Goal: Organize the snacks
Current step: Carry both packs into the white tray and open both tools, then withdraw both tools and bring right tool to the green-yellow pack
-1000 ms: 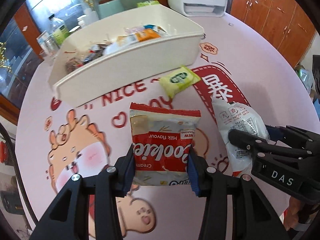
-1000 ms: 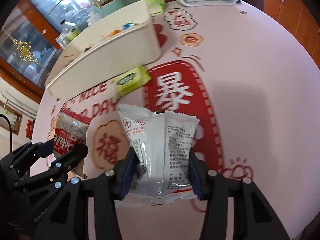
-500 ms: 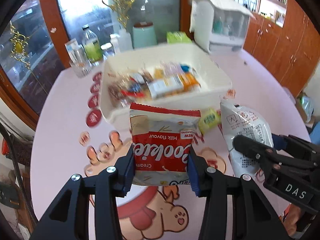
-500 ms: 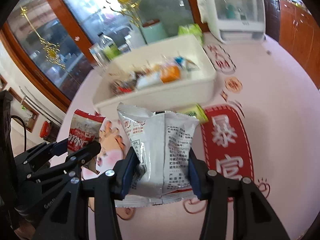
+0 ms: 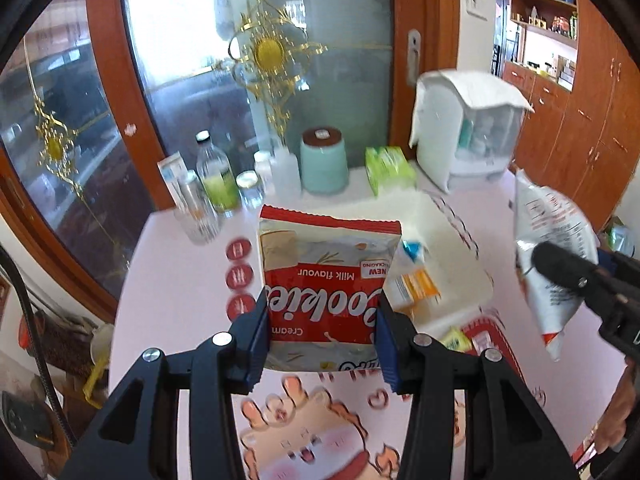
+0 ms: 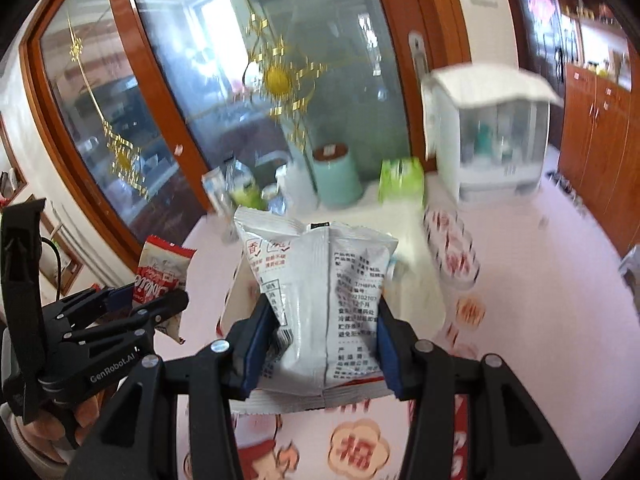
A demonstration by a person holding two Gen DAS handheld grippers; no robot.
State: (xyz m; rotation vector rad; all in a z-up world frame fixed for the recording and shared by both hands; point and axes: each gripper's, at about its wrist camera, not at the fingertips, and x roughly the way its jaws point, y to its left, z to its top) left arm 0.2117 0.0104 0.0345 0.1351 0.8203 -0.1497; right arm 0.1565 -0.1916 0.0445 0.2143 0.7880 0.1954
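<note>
The left tongs [image 5: 322,336] point down at a slant over the table [image 5: 176,292], their blue pads clamped on the sides of a red-and-white cookie packet [image 5: 326,292] held clear of the surface. To their right, the right tongs [image 6: 318,344] are tilted the same way and clamped on a white snack bag [image 6: 324,300], also in the air. Both packs hang in front of the white bin [image 5: 460,264], which sits on the table and holds an orange packet [image 5: 416,286]. A small green packet [image 5: 456,339] lies on the table just beside the bin's near wall. The table has a pink cartoon-printed cover. At its far edge stand bottles, a mint canister [image 5: 323,164], a green tissue pack [image 5: 388,168] and a white cabinet-like box [image 5: 468,136], before a glass door with gold ornaments.
</note>
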